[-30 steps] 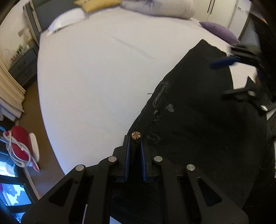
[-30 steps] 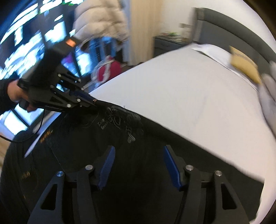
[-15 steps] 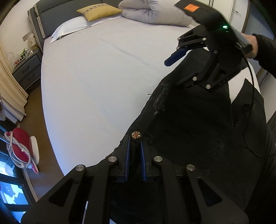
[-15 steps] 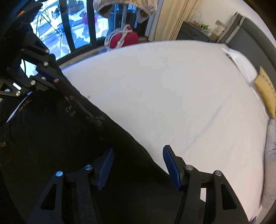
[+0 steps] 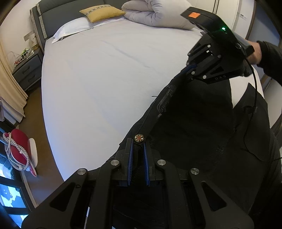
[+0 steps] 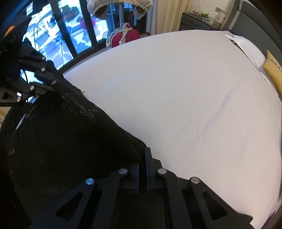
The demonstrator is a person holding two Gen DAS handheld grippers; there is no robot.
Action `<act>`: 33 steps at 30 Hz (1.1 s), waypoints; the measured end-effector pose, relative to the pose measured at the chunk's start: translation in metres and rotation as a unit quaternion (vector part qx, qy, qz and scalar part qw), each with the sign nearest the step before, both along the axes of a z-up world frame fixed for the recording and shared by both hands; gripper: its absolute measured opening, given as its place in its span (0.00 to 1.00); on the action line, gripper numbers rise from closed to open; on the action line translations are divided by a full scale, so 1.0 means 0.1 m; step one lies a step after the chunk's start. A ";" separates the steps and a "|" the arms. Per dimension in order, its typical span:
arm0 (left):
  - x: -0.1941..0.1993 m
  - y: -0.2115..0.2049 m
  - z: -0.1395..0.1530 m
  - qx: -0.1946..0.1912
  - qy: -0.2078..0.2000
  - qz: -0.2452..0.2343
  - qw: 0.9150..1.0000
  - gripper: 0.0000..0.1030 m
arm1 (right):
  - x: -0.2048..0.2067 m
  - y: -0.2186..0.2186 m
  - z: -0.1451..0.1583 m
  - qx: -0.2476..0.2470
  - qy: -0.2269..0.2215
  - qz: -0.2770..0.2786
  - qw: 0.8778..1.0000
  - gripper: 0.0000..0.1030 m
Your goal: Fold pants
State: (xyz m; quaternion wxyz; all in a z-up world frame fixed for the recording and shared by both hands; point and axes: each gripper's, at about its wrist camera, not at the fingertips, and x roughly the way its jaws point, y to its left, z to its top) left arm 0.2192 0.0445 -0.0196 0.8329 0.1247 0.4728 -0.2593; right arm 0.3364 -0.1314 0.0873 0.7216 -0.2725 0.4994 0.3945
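Left wrist cam: your left gripper (image 5: 137,146) is clamped on the pants (image 5: 193,126) at the waistband, fabric pinched between the blue pads (image 5: 130,158), jaws nearly together. Metal button (image 5: 139,137) w/ a cross pattern sits just past the fingertips. Waistband edge runs taut up and to the right to your right gripper (image 5: 189,68), which grips the far end of that edge; your hand (image 5: 254,52) and dark sleeve are behind it. Rest of the pants hangs dark below that line, lower right of frame.

Right wrist cam: right gripper (image 6: 143,155) jaws are together on the black fabric edge, cloth between the pads, no gap visible. Pants (image 6: 61,137) fill the lower left, printed pattern along the edge, leading up-left to the left gripper (image 6: 47,79) holding the other end.

Beyond the pants: white bed sheet (image 5: 105,88), bare, a few light creases. Pants edge is held over the near side of the bed; can't tell if the lower part touches the sheet. Far end: white pillow (image 5: 74,29), yellow cushion (image 5: 100,13), rolled duvet (image 5: 155,15), grey headboard (image 5: 52,12). Nightstand (image 5: 26,70) at left, red bag (image 5: 17,146) on floor, window (image 6: 52,38) behind it.
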 end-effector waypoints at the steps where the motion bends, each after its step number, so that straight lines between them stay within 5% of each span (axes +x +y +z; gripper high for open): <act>1: 0.07 0.04 -0.02 -0.001 0.000 0.000 1.000 0.09 | -0.04 -0.01 0.02 0.007 0.000 -0.005 1.000 0.05; 11: -0.43 0.03 0.12 -0.006 0.000 -0.001 1.000 0.09 | -0.83 0.00 0.28 0.074 0.003 0.004 0.997 0.04; 21: -1.49 -0.21 0.16 0.004 0.019 -0.058 0.998 0.09 | -2.15 -0.15 0.31 -0.036 -0.101 0.086 0.991 0.04; 27: -2.20 -0.50 -0.04 0.041 0.047 -0.097 0.993 0.09 | -3.06 -0.07 0.03 -0.144 -0.195 0.161 0.957 0.04; 33: -2.75 -0.68 -0.15 0.068 0.058 -0.130 0.987 0.09 | -3.63 -0.11 -0.31 -0.205 -0.232 0.235 0.922 0.04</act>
